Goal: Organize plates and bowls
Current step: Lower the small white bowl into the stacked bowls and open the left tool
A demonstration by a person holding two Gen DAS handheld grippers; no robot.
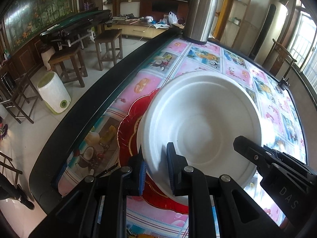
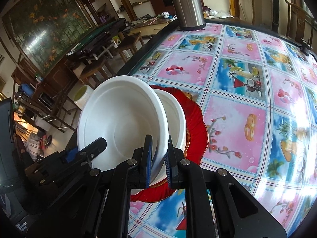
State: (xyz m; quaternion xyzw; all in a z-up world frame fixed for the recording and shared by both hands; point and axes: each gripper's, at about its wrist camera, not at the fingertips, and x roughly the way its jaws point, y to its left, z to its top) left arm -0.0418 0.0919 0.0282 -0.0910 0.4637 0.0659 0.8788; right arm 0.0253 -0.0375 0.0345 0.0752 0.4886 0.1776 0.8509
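Near the table's left edge, the left claw and right claw each pinch the rim of a tilted white bowl, nearly closed. It hovers over another white bowl on a red plate. Uneven release could tip it off the stack.

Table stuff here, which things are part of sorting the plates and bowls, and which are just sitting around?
Part of the job:
- top white bowl, gripped by both the left gripper and the right gripper
- second white bowl beneath it
- red plate under both

Just sitting around:
- steel flask
- black clamp on the table edge
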